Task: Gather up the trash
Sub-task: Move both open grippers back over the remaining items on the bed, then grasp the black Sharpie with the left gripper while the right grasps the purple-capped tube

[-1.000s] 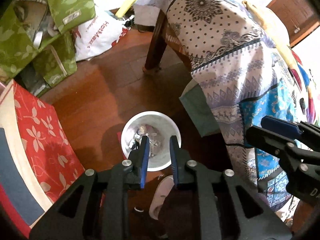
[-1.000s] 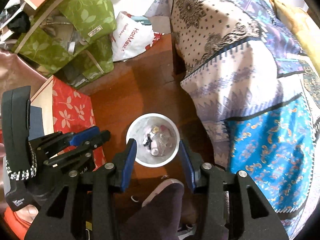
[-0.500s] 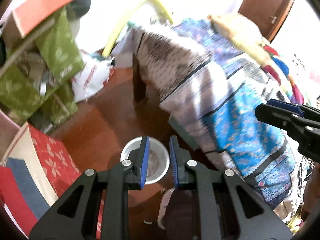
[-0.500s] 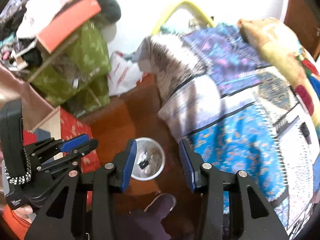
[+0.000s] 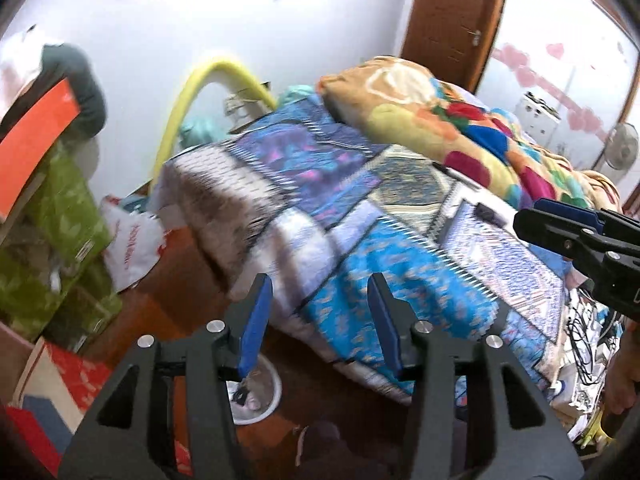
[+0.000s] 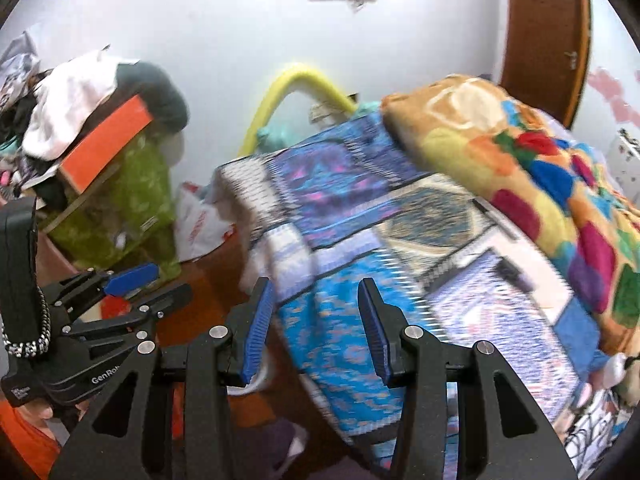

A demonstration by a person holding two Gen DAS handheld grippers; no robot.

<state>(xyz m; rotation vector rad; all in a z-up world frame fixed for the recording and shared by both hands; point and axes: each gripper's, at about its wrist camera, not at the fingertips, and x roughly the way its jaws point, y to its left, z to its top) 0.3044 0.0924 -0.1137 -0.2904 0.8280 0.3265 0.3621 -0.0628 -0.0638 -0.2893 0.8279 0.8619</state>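
A white trash bin [image 5: 262, 394] with litter inside stands on the wooden floor, low in the left wrist view, partly behind my left finger. Only its rim [image 6: 260, 380] shows in the right wrist view. My left gripper [image 5: 318, 318] is open and empty, raised and pointing at the patterned bedspread [image 5: 360, 240]. My right gripper [image 6: 316, 326] is open and empty, also pointing at the bedspread [image 6: 360, 300]. Each gripper shows at the edge of the other's view. Both views are motion-blurred.
A bed with a colourful blanket [image 5: 460, 128] fills the right. Green bags [image 5: 60, 240] and an orange box [image 5: 32, 140] are stacked at left, a white plastic bag [image 5: 132, 244] beside them. A wooden door [image 5: 452, 20] stands behind. A foot [image 6: 288, 448] is below.
Both grippers have tilted up from looking down at the bin to looking across the bed. The left gripper's jaws have opened wide. The bin has slid to the lower edge of both views.
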